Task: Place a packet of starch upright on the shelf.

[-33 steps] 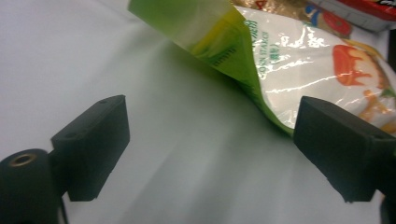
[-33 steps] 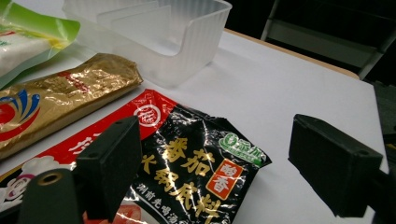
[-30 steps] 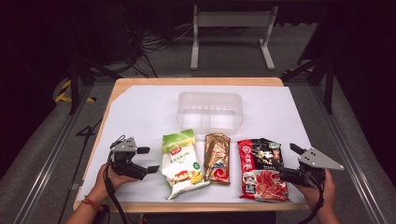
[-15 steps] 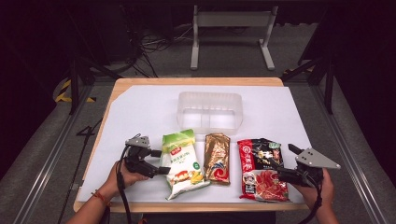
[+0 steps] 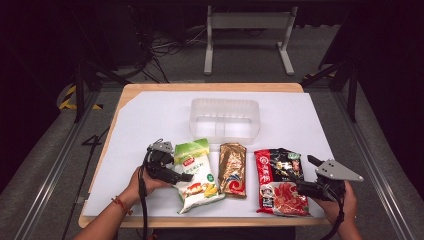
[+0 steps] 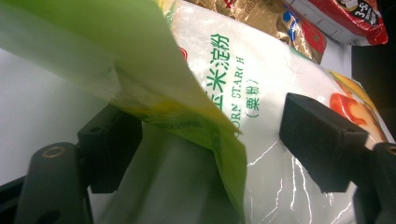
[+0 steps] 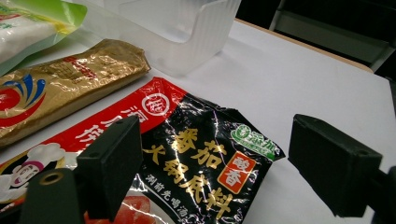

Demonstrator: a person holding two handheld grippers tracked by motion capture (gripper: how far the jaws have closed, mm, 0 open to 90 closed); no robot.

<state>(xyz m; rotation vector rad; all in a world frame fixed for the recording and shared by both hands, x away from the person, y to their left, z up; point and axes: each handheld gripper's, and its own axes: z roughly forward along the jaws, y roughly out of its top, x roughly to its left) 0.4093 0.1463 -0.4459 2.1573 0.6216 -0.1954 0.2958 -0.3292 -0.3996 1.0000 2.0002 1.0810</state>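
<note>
Cornstarch bag (image 5: 197, 175) lies between my left claw's (image 5: 184, 176) jaws, which have just been closing but don't yet pinch it; its long axis runs away from me, near the desk's (image 5: 150, 120) front edge. My right claw (image 5: 295, 184) gapes, released, over the red soup-base packet (image 5: 280, 180). Beyond sit a gold packet (image 5: 233, 169), a clear bin (image 5: 225, 119) and the dark room.

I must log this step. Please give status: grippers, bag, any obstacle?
Left hand-held gripper open around the starch bag, jaws just closing. Right hand-held gripper open at the red pack. Nothing in the way.
</note>
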